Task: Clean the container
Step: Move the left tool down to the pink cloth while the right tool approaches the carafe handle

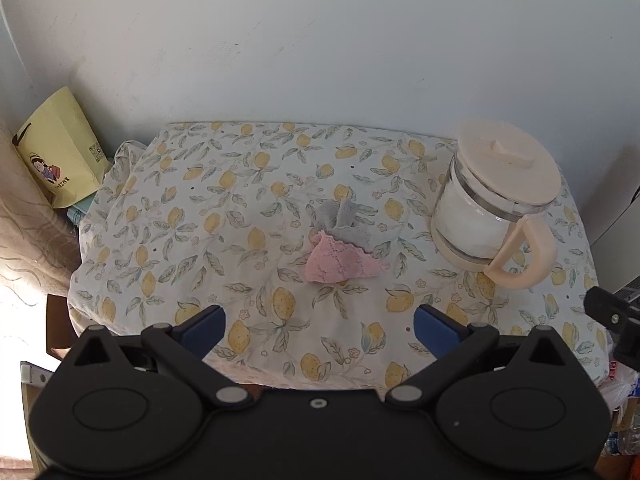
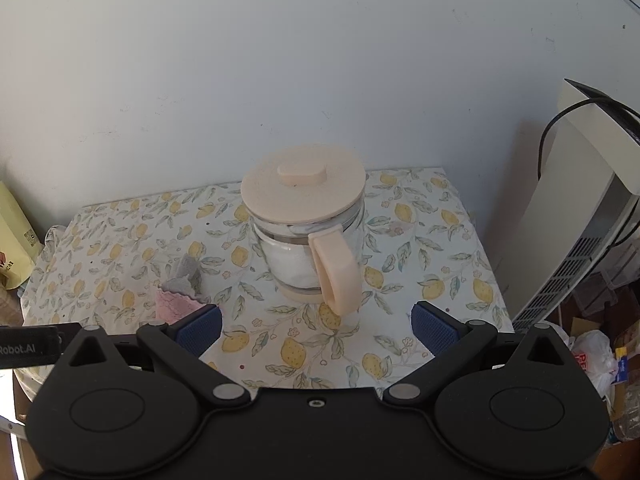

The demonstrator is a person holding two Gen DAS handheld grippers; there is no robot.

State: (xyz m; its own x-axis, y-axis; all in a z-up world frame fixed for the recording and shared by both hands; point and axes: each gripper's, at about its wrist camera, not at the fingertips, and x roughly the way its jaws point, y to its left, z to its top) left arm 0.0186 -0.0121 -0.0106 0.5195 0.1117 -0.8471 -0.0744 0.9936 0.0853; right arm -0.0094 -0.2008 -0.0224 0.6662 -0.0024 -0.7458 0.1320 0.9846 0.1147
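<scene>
here, the jug [image 2: 306,236] stands upright on a table covered by a lemon-print cloth [image 2: 420,248], close to the back wall [image 2: 280,60]. it has a clear glass body, a cream plastic band around the base, and a flat round cream lid [image 2: 303,191] sitting level on top with an oval knob in its middle. a thick cream loop handle [image 2: 334,270] sticks out toward the camera in the right wrist view. through the glass the inside looks whitish; what that is cannot be told. in the left wrist view the same jug [image 1: 486,208] sits at the far right of the table, handle turned to the front right.

a crumpled rag [image 1: 340,248], pink below and grey above, lies on the cloth well to the left of the jug, not touching it. in the right wrist view the rag [image 2: 182,292] is partly hidden behind the left blue pad.

the left gripper [image 1: 320,326] hangs above the near edge of the table with its blue pads spread wide, nothing between them, and the rag beyond. the right gripper [image 2: 316,326] is likewise spread wide and empty, facing the jug's handle but apart from it.

a yellow paper bag [image 1: 60,152] leans at the far left beside the table, and a white appliance [image 2: 584,208] with a black cable stands to the right.
</scene>
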